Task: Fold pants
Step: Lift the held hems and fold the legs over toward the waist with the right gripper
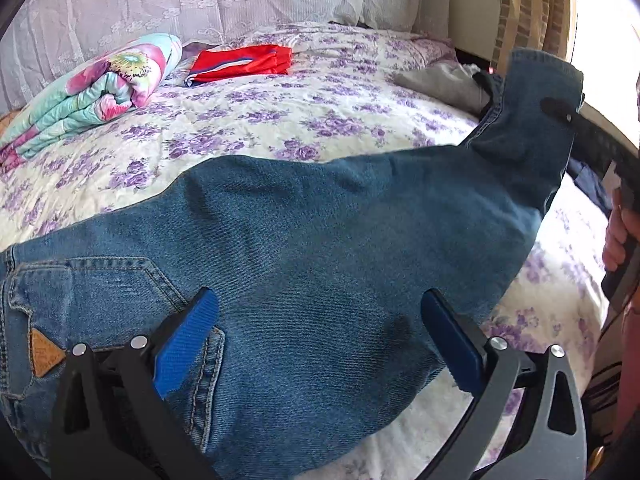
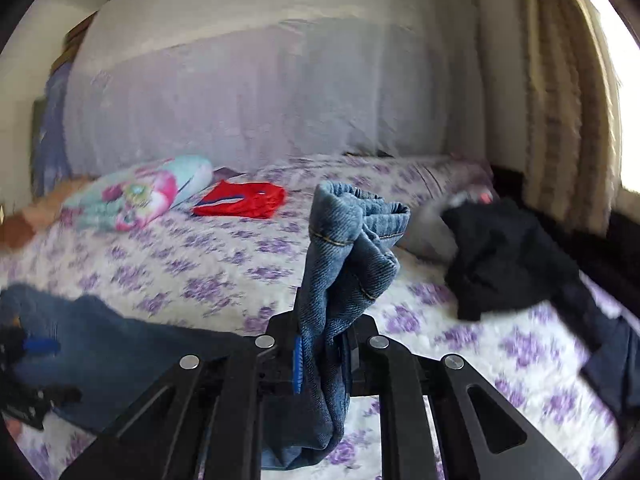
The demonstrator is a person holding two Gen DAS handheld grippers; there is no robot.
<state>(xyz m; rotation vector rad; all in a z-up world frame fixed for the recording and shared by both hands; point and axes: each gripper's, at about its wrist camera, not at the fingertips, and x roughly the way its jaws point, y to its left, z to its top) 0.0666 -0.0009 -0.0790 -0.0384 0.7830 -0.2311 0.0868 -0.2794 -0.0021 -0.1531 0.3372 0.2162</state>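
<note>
Blue jeans (image 1: pixel 304 240) lie across the floral bedspread (image 1: pixel 248 120), waist and back pocket at the lower left. My left gripper (image 1: pixel 320 336) is open above the seat of the jeans, blue pads on either side. My right gripper (image 2: pixel 322 356) is shut on the bunched leg hems of the jeans (image 2: pixel 352 248) and holds them lifted off the bed. In the left wrist view the right gripper (image 1: pixel 560 114) shows at the far right, with the legs rising to it. The left gripper (image 2: pixel 36 348) shows blurred at the left edge of the right wrist view.
A folded floral quilt (image 1: pixel 92 92) and a red garment (image 1: pixel 240 62) lie at the back left of the bed. A dark garment (image 2: pixel 508 256) and a grey one (image 1: pixel 444 82) lie at the right. A lace-covered headboard (image 1: pixel 200 0) and curtains (image 2: pixel 560 100) stand behind.
</note>
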